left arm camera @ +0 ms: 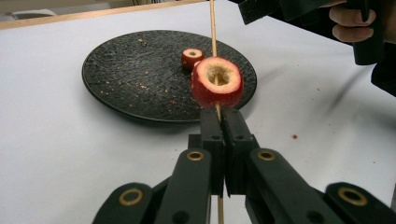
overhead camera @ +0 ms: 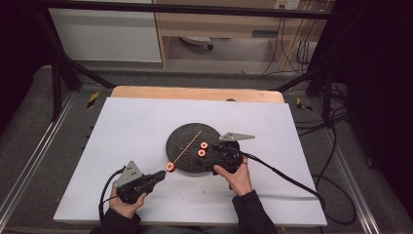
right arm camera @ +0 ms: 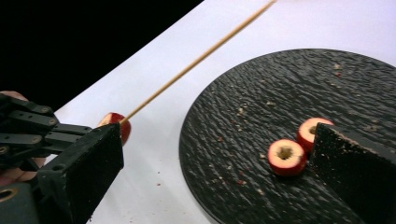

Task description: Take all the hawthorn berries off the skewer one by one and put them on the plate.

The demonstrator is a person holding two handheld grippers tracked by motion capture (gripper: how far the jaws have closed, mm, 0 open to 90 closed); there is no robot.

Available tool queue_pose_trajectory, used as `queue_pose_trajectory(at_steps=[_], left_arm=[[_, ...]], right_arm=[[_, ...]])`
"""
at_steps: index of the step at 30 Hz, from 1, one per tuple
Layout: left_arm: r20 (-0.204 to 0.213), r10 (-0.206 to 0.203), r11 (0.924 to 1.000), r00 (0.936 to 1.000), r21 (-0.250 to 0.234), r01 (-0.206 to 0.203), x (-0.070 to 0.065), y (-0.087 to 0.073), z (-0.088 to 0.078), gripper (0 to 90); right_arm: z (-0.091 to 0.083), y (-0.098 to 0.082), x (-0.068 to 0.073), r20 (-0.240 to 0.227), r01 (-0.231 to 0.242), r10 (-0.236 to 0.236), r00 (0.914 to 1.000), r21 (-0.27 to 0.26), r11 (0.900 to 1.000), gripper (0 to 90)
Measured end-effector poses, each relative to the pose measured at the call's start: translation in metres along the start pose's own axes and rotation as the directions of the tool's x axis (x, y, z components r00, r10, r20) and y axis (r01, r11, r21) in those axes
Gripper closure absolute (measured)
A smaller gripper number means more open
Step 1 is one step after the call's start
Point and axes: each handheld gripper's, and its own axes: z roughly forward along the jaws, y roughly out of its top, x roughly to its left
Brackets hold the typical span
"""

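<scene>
My left gripper (left arm camera: 220, 114) (overhead camera: 162, 174) is shut on the near end of a thin wooden skewer (left arm camera: 213, 28) (overhead camera: 189, 143). A red cored fruit piece (left arm camera: 217, 81) (overhead camera: 170, 166) is threaded on it just beyond the fingertips. The skewer slants up over a black round plate (overhead camera: 182, 134) (left arm camera: 140, 70) (right arm camera: 261, 93). Two more red cored pieces (right arm camera: 286, 156) (right arm camera: 314, 130) (overhead camera: 202, 149) lie on the plate. My right gripper (right arm camera: 219, 168) (overhead camera: 216, 153) hovers over the plate's near right side. It is open, with those two pieces just inside its right jaw and apart from the pads.
A white sheet (overhead camera: 136, 126) covers the table, with a wooden edge (overhead camera: 195, 92) at the back. Crumbs dot the plate and the sheet near it. Black cables (overhead camera: 287, 175) trail from both grippers. A dark metal frame (overhead camera: 63, 68) surrounds the table.
</scene>
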Motion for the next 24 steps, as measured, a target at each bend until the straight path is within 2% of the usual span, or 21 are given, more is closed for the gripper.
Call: queue_pose_trajectory(at_steps=[14, 24], left_arm=[[-0.003, -0.001, 1.0, 1.0, -0.006, 0.001, -0.001, 0.001, 0.002, 88.2], [0.002, 0.01, 0.9999, 0.9999, -0.003, -0.01, -0.006, 0.002, 0.007, 88.3]], right_arm=[[0.025, -0.001, 0.019, -0.044, -0.006, 0.006, 0.999, 0.011, 1.0, 6.9], [0.034, -0.003, 0.027, -0.085, -0.001, 0.003, 0.9964, 0.027, 1.0, 16.5]])
